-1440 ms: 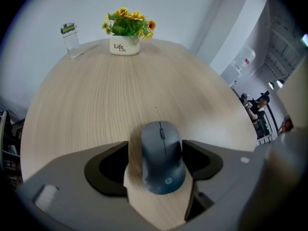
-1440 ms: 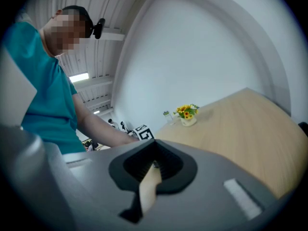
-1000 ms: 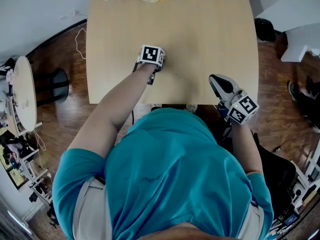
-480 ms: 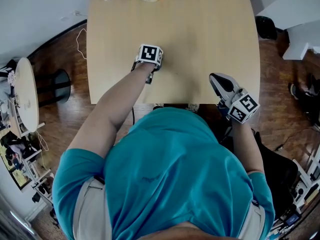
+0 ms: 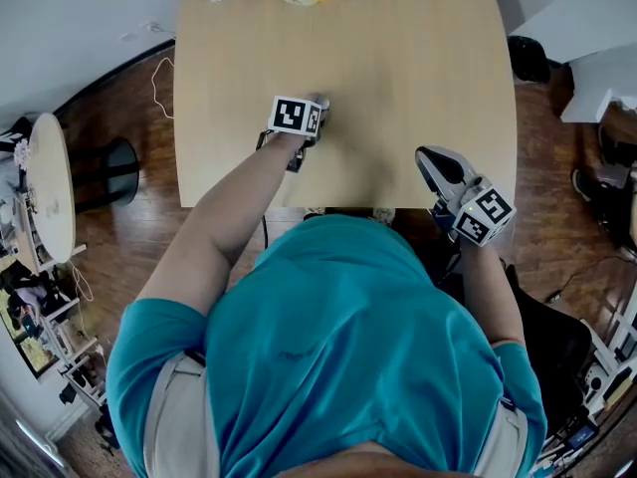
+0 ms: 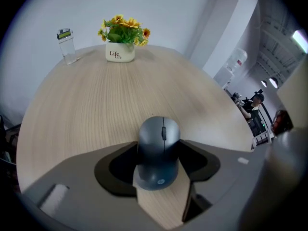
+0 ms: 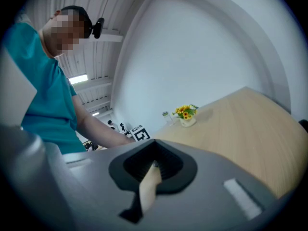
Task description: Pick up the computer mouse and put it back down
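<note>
On the desk (image 5: 418, 68), toward the near-left part, the computer mouse (image 6: 159, 150) was seen lying flat on the wood, scroll wheel pointed away toward the far edge. The left tool (image 5: 317, 108) was angled steeply down over it, with the jaws clamped on the mouse's two sides; the pads were seen touching its body in the left gripper view. The mouse's underside was seen against the wood, not raised. The right tool (image 5: 430, 162) was held near level at the near-right edge of the desk, well apart from the mouse; its jaws were brought together but for a thin slit, with nothing between them. At the far edge, a flower pot (image 6: 120, 53) and a small clear bottle (image 6: 67, 46) were seen near each other.
</note>
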A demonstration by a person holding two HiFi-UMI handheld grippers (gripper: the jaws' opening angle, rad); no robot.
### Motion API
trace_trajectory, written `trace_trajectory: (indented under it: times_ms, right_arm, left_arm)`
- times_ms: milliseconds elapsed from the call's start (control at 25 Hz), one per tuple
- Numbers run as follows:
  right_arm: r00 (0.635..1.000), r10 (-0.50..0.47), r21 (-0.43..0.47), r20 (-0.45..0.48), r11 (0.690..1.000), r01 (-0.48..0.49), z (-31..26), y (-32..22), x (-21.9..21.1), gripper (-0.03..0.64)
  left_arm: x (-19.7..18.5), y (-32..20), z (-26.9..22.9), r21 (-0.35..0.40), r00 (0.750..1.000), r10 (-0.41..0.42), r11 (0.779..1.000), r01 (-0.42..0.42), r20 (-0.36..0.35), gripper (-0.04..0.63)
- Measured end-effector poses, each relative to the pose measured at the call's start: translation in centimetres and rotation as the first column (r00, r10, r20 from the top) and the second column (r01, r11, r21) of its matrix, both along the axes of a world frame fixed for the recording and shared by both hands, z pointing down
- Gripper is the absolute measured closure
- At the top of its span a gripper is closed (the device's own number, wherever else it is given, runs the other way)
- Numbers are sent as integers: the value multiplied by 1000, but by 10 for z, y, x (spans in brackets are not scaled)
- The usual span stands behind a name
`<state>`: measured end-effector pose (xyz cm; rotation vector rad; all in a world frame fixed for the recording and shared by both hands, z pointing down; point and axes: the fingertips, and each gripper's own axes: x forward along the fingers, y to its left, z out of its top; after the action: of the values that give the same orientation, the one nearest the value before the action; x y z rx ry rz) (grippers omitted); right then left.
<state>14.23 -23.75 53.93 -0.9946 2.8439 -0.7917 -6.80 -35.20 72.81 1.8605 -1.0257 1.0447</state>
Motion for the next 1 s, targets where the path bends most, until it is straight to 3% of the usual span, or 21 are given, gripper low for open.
trace_trajectory:
  times_ms: [360,680,1000]
  right_arm:
    - [1000,-19,22,-12,1000,20,-7,-6,-7,614]
    - [999,-49,54,-24,997,50,-22,-8,-18,614]
    - [996,-75,82,-40,994,78,-36,-11,-32,614]
  left_arm:
    - [3,4,-48,122,988,18,993,1,-151,316]
    - [3,16,-114,256,945,80,967,3,-316,318]
    - [-2,30,-164,338,911,120,941,22,-395,318]
